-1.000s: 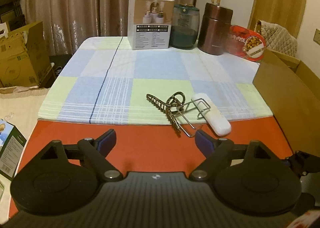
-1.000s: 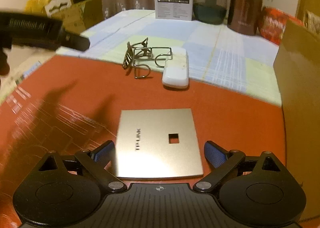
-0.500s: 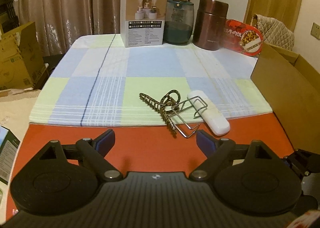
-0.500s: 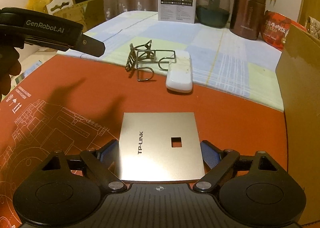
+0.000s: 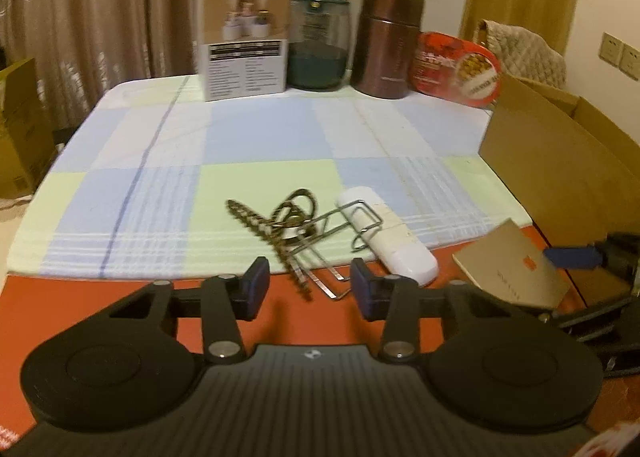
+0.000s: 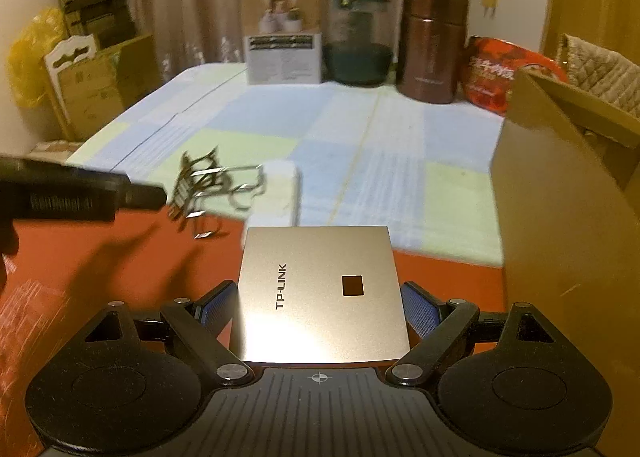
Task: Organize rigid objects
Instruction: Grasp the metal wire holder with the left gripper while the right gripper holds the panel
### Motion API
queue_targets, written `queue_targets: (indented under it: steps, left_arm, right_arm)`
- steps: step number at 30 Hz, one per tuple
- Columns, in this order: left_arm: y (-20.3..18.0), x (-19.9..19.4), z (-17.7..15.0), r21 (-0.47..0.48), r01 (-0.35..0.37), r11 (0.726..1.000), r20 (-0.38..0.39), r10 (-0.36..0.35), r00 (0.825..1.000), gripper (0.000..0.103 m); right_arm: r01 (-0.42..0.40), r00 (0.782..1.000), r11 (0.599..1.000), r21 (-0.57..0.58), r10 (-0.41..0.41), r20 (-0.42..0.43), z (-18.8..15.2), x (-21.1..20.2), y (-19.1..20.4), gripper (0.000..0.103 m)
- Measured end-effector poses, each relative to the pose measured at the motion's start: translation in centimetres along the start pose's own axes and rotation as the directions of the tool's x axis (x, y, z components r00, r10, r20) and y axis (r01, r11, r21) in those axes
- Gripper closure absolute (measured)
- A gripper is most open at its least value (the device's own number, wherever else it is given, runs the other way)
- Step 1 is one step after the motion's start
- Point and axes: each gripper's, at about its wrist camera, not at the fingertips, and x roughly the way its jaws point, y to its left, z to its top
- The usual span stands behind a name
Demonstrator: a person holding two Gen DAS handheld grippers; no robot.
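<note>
A tangle of wire clips and a twisted brush (image 5: 296, 217) lies at the near edge of the checked cloth (image 5: 240, 137), with a white oblong device (image 5: 392, 241) beside it. My left gripper (image 5: 311, 291) hovers just before the tangle. Its jaws are closing, the tangle's near ends lie between the pads, and the pads do not touch them. My right gripper (image 6: 318, 305) is shut on a silver TP-LINK plate (image 6: 320, 257), held off the red mat. The plate (image 5: 508, 269) also shows at the right of the left wrist view.
An open cardboard box (image 6: 560, 197) stands at the right table edge. Along the back stand a white carton (image 5: 244, 45), a teal jar (image 5: 318, 49), a brown canister (image 5: 388, 45) and a red package (image 5: 456, 65). A red mat (image 5: 80, 297) covers the near table.
My left gripper has moved forward and down toward the wire tangle, and its jaws have narrowed. My right gripper has closed on the silver plate and lifted it off the mat.
</note>
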Motion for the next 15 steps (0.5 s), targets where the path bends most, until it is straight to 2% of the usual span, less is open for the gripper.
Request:
queue_targets:
  steps: [6, 13, 15]
  left_arm:
    - [-1.6, 2.0, -0.3, 0.041, 0.022, 0.999, -0.001, -0.022, 1.000, 0.070]
    - [-2.0, 4.1, -0.2, 0.014, -0.003, 1.000, -0.025, 0.003, 1.000, 0.071]
    - [-1.9, 4.5, -0.2, 0.001, -0.002, 1.000, -0.035, 0.002, 0.999, 0.078]
  right_arm:
    - [0.002, 1.000, 1.000, 0.021, -0.002, -0.012, -0.2, 0.0, -0.8, 0.018]
    - [0.004, 1.000, 0.999, 0.042, -0.004, -0.011, -0.2, 0.0, -1.5, 0.018]
    - [0.004, 1.000, 0.999, 0.045, -0.003, -0.015, -0.3, 0.1, -1.5, 0.018]
